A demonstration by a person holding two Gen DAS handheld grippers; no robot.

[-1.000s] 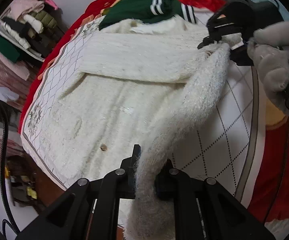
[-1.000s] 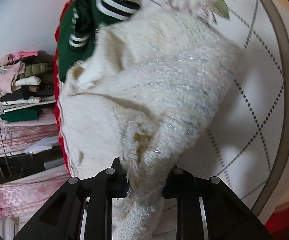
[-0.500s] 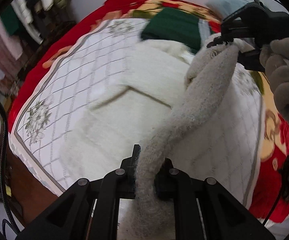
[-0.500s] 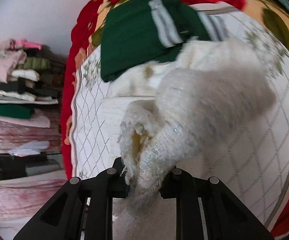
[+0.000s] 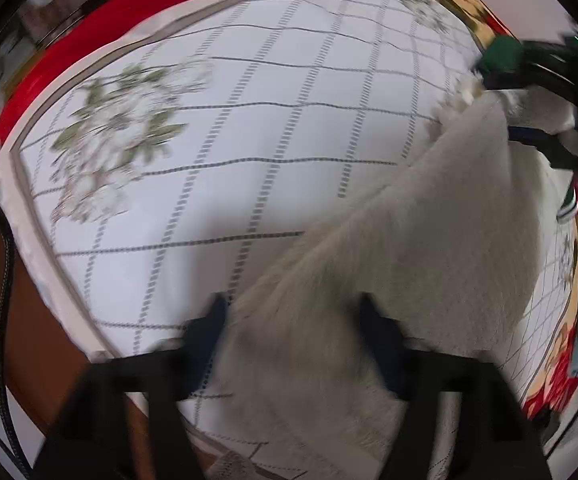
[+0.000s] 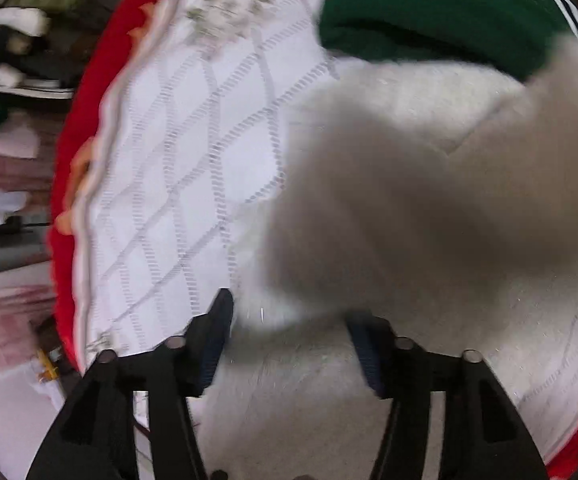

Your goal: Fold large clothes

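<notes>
Both now spread wide: left gripper [image 5: 293,322] and right gripper [image 6: 291,320] released the white sweater [image 5: 429,248], dropped folded onto the bed [image 5: 249,120], beside green garment [image 6: 429,4]. Fold laid; smoothing probably next.

A bed [image 5: 249,128] spread with a white quilted cover with dashed grid lines and green floral corners lies over a red blanket [image 6: 89,92], with stacked folded clothes on shelves [image 6: 21,36] at the left, all motion-blurred.
</notes>
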